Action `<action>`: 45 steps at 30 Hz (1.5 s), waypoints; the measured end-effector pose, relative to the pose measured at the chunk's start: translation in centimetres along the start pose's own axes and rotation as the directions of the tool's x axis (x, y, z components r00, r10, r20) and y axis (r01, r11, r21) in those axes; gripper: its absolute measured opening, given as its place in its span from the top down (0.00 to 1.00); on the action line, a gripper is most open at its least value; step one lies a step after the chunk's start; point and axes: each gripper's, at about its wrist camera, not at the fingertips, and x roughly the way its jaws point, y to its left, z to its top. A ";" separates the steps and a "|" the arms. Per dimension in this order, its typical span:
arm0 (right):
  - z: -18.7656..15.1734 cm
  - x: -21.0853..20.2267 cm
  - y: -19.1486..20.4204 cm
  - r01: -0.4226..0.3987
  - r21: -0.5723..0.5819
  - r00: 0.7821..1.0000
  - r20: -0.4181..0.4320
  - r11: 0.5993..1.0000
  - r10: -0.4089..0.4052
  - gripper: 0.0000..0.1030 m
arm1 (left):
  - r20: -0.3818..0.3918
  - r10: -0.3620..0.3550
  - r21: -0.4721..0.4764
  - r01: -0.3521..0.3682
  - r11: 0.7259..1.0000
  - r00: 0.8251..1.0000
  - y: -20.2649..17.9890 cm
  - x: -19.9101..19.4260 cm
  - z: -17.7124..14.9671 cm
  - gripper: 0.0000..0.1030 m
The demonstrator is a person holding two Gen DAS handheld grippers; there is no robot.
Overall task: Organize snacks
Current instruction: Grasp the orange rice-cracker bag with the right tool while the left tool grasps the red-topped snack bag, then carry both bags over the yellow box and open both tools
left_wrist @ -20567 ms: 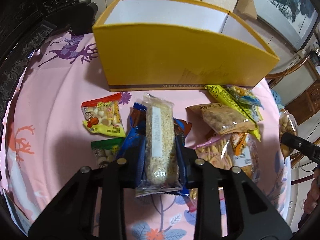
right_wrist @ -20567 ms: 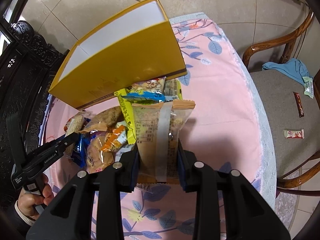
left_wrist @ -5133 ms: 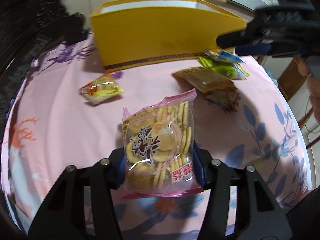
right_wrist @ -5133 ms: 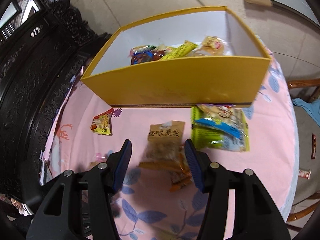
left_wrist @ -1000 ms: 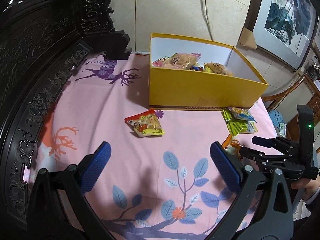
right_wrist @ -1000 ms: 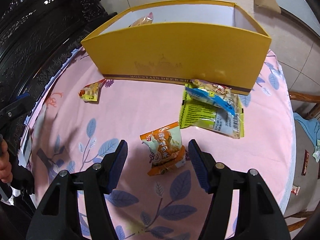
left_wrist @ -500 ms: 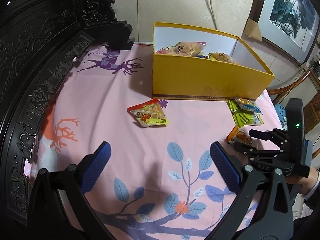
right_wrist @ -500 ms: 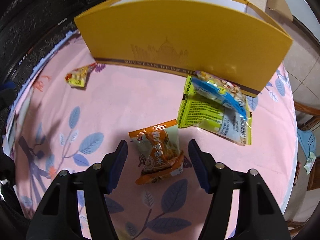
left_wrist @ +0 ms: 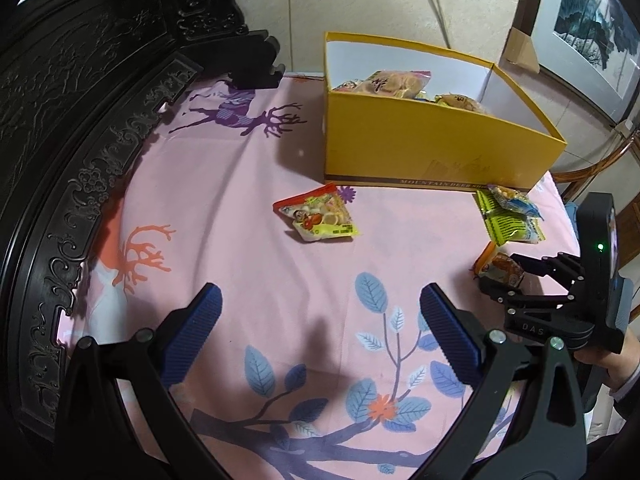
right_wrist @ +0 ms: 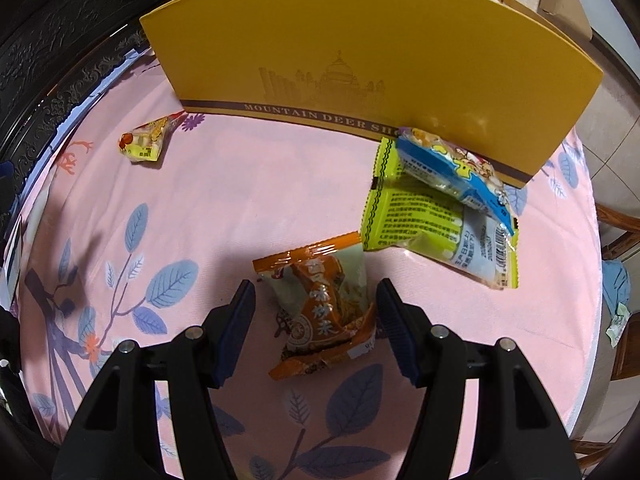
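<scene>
An orange snack packet (right_wrist: 320,308) lies on the pink tablecloth (right_wrist: 240,208) between the jaws of my right gripper (right_wrist: 316,292). The jaws are closing, with a small gap still showing at the packet's left side. The left wrist view shows that right gripper (left_wrist: 502,276) low over the same packet (left_wrist: 500,270). My left gripper (left_wrist: 320,296) hangs wide open over bare cloth with nothing between its fingers. The yellow box (left_wrist: 420,148) holds several snacks (left_wrist: 396,82). A red-and-yellow packet (left_wrist: 320,218) lies in front of it.
A green-yellow packet (right_wrist: 432,232) with a blue packet (right_wrist: 452,168) on top leans at the box's (right_wrist: 360,48) right front corner. Dark carved furniture (left_wrist: 80,80) borders the table's left side. A wooden chair (right_wrist: 624,232) stands off the right edge.
My right gripper has sunk toward the orange packet, which now sits deeper between its jaws, and the jaws have narrowed slightly. The left gripper has barely moved.
</scene>
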 end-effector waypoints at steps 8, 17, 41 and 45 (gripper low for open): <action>-0.3 -0.8 -0.5 -0.004 0.028 1.000 -0.003 1.000 0.005 0.62 | -0.029 0.018 -0.040 -0.019 0.999 0.999 0.9 1.8 0.4 0.02; -0.8 -5.1 -0.4 -0.092 0.120 0.994 0.061 0.989 0.085 0.62 | -0.082 0.057 -0.100 -0.065 0.993 0.995 0.2 8.1 4.3 0.02; 0.1 -8.0 -0.6 -0.132 0.160 0.985 0.129 0.978 0.112 0.62 | -0.086 0.011 -0.092 -0.019 0.996 0.996 -1.2 12.7 4.1 0.56; 0.0 -8.5 -0.7 -0.137 0.163 0.984 0.138 0.977 0.115 0.62 | -0.058 -0.034 -0.096 0.029 0.995 0.998 -1.1 10.1 2.6 0.56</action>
